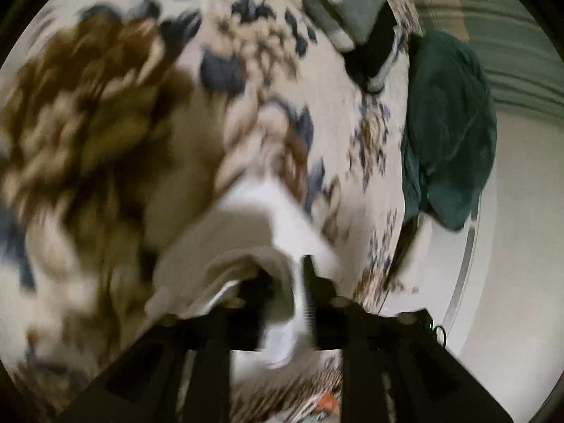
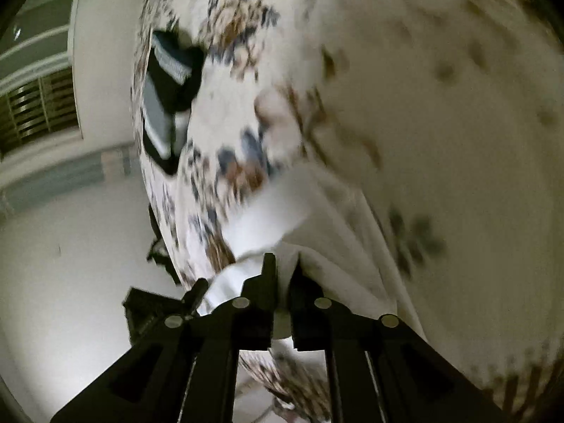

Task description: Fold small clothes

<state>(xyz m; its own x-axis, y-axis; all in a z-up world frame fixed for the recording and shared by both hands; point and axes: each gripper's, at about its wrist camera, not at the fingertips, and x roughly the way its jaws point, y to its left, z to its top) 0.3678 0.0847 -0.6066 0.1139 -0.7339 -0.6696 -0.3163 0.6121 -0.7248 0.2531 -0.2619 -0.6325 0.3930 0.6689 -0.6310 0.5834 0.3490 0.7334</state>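
A small white garment lies on a floral bedspread, blurred by motion. My left gripper is shut on a bunched edge of it, with white cloth between the black fingers. In the right wrist view the same white garment stretches away from my right gripper, which is shut on another edge of it. A folded black, grey and white garment lies further off on the bed; it also shows in the right wrist view.
A dark green cloth hangs over the bed's edge. Beyond the edge are a pale floor and a striped wall. In the right wrist view a slatted vent sits at the left, above the floor.
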